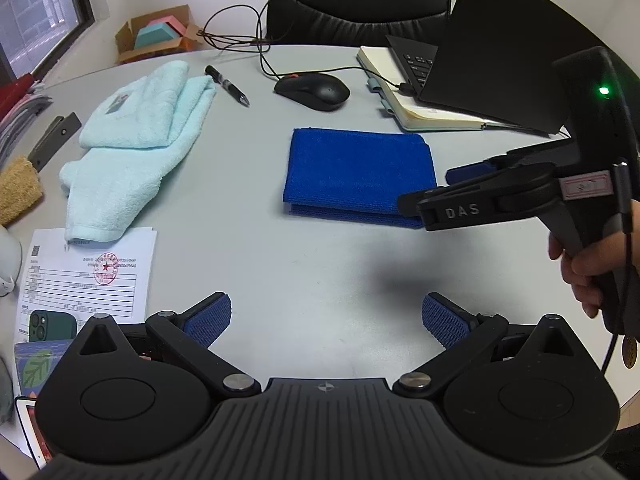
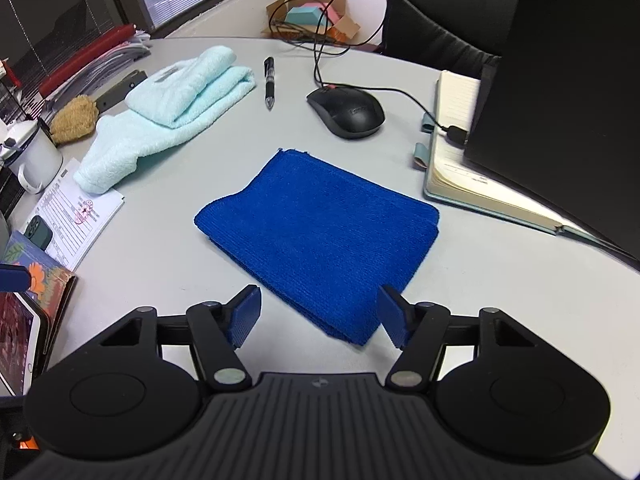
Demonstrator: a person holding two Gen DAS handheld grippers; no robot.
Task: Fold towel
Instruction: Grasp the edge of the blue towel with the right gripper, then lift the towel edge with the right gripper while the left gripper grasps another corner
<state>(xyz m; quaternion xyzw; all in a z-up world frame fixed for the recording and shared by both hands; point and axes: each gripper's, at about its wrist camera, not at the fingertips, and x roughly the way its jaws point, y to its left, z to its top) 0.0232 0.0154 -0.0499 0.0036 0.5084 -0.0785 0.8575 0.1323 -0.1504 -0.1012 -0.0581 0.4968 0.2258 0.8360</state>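
Note:
A blue towel lies folded flat in several layers on the grey table; it also shows in the right wrist view. My left gripper is open and empty, hovering over bare table in front of the towel. My right gripper is open and empty, its blue pads either side of the towel's near corner, just above it. In the left wrist view the right gripper sits at the towel's right edge, held by a hand.
A light blue towel lies crumpled at the left, over a printed sheet. A pen, a mouse, a notebook and a laptop sit behind. A phone lies near left.

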